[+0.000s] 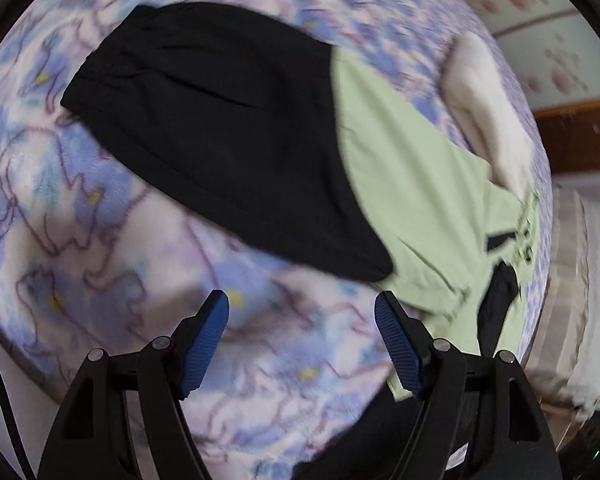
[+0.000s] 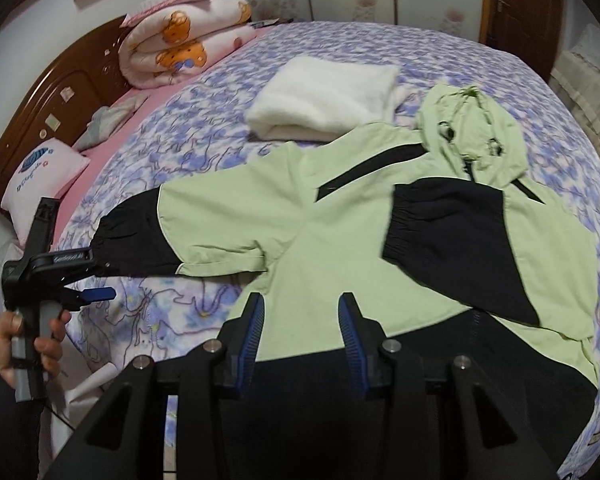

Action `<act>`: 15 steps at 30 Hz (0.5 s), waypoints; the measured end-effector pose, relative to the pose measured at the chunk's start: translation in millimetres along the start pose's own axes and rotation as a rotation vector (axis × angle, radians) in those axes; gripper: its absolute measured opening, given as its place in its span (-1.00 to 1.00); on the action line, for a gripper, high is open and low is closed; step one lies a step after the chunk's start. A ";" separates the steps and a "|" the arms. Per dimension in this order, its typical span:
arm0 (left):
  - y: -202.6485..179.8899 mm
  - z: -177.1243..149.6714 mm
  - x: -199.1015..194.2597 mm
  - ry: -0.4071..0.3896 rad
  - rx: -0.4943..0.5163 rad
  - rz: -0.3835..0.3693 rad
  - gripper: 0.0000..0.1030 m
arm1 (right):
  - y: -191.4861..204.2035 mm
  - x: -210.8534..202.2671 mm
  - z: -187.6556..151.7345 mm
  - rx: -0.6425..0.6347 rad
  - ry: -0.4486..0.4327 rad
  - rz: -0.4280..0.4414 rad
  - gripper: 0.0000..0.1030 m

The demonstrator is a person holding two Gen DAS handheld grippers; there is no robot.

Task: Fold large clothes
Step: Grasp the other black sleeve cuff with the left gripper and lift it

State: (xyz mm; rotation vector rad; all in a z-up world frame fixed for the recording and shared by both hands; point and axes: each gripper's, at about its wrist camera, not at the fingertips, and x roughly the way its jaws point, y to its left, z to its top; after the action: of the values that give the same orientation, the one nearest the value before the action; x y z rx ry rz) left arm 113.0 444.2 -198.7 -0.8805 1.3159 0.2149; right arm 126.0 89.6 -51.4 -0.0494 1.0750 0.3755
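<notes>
On bed [image 2: 440, 52], green/black jacket [image 2: 340, 216] lay flat, one sleeve folded across chest. L gripper [image 1: 302, 316] jaws apart, empty, nr other cuff. R gripper [image 2: 302, 320] jaws part-open, empty, above hem.

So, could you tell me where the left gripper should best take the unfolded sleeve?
Probably at the black cuff of the outstretched sleeve, coming from its free end: it lies flat on the bedspread, clear of the jacket body, right by the open left gripper.

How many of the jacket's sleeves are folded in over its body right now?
1. The right-hand sleeve lies folded across the jacket; the other sleeve still stretches out toward the left tool.
</notes>
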 end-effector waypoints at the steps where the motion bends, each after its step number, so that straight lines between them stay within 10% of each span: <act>1: 5.9 5.4 3.9 0.006 -0.015 0.000 0.44 | 3.2 6.9 2.3 -0.001 0.008 0.005 -0.25; 15: 50.9 54.7 44.7 0.046 -0.247 -0.092 0.52 | 18.0 59.6 18.6 0.019 0.066 0.059 -0.25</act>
State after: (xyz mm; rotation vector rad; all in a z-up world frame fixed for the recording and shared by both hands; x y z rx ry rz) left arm 136.0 499.8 -261.7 -1.1585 1.3059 0.2910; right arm 161.0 126.9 -91.5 -0.0132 1.1472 0.4186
